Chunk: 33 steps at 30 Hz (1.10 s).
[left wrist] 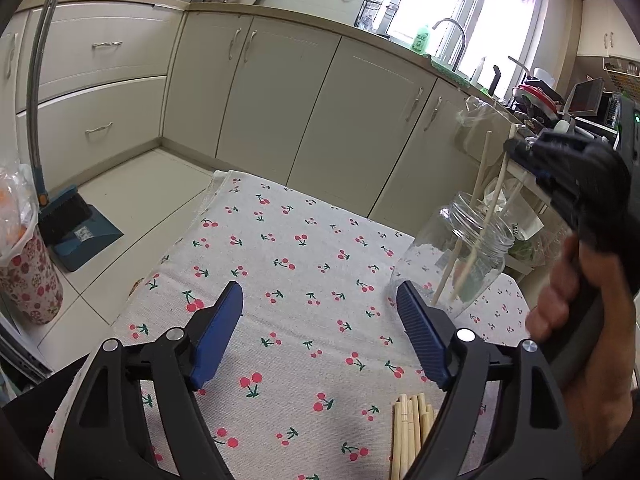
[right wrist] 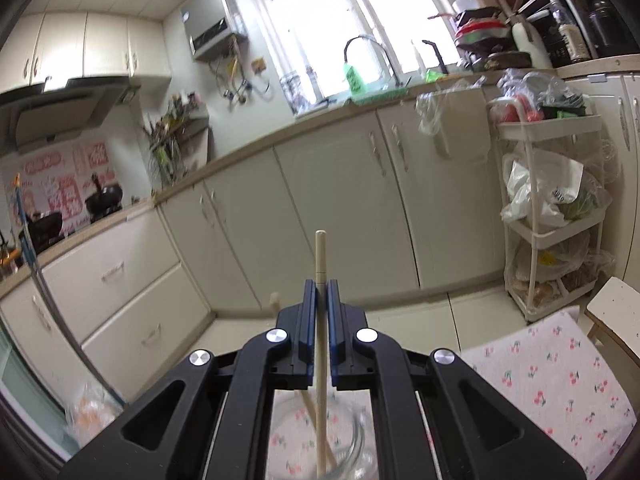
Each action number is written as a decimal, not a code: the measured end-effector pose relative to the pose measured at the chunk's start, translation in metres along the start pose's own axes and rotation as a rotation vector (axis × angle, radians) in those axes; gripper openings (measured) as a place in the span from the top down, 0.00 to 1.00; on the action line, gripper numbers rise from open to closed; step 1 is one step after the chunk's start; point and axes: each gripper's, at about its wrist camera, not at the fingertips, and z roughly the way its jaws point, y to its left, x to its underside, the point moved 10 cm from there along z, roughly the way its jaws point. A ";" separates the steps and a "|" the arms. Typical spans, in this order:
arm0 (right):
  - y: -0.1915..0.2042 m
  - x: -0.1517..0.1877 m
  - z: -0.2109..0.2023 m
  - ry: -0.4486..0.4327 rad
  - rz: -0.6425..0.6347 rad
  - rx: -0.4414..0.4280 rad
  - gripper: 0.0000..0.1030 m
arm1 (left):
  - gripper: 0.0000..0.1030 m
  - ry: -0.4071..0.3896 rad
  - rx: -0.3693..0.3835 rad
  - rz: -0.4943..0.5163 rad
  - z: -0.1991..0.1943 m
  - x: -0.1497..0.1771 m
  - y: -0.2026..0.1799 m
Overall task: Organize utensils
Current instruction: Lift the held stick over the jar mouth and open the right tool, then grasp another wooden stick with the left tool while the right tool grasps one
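One chopstick (right wrist: 320, 264) is pinched upright in the right tool (right wrist: 320, 292), above the jar (left wrist: 460, 264).

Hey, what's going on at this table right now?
A person is sorting chopsticks into a clear jar on the cherry-print cloth. The right tongs are shut on one chopstick, held upright over the jar's mouth, which already holds a few. The left tongs hang open and empty over the cloth, next to the jar. A bundle of chopsticks still lies on the cloth, waiting.
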 end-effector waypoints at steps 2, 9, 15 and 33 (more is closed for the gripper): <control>0.003 0.011 -0.002 0.027 -0.021 -0.001 0.94 | 0.26 0.001 -0.001 -0.004 0.000 0.000 0.000; 0.000 0.030 -0.019 0.084 -0.030 0.004 0.63 | 0.25 0.004 -0.005 -0.018 0.002 0.000 0.003; -0.008 0.072 -0.076 0.233 -0.018 0.017 0.62 | 0.24 0.007 -0.007 -0.032 0.003 0.001 0.006; 0.007 0.218 -0.116 0.636 -0.116 0.003 0.83 | 0.21 0.135 -0.003 0.064 -0.048 0.035 0.012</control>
